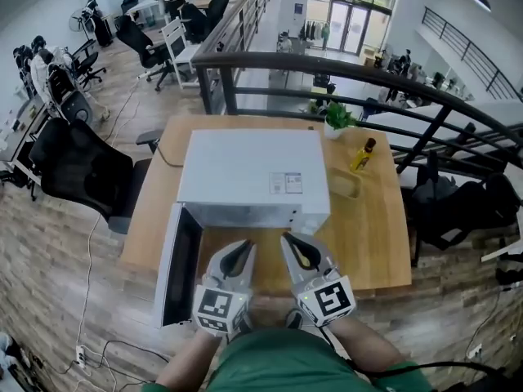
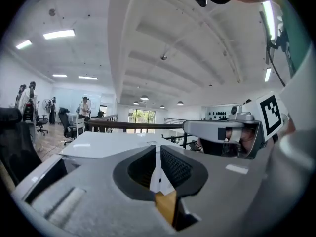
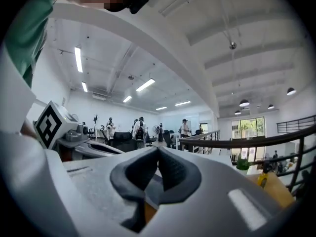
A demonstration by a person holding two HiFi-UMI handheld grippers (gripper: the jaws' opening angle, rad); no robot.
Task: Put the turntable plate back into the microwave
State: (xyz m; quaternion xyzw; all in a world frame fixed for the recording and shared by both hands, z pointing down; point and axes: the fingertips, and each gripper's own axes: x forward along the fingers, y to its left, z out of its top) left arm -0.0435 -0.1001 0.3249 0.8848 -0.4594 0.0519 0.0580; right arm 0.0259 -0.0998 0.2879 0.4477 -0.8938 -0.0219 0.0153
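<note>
The white microwave [image 1: 253, 174] stands on the wooden table [image 1: 372, 235] with its door [image 1: 178, 264] swung open to the left. I see no turntable plate in any view. My left gripper [image 1: 241, 256] and right gripper [image 1: 292, 247] hang side by side close to my body, just in front of the microwave's front edge. Both point roughly level toward the microwave. In the left gripper view the left gripper [image 2: 158, 152] is shut on nothing. The right gripper [image 3: 158, 153] in its own view is also shut and empty.
A yellow bottle [image 1: 364, 153], a clear container [image 1: 345, 184] and a small potted plant [image 1: 335, 119] sit on the table to the microwave's right. A dark railing [image 1: 327, 68] runs behind the table. A black office chair [image 1: 78, 170] stands at the left.
</note>
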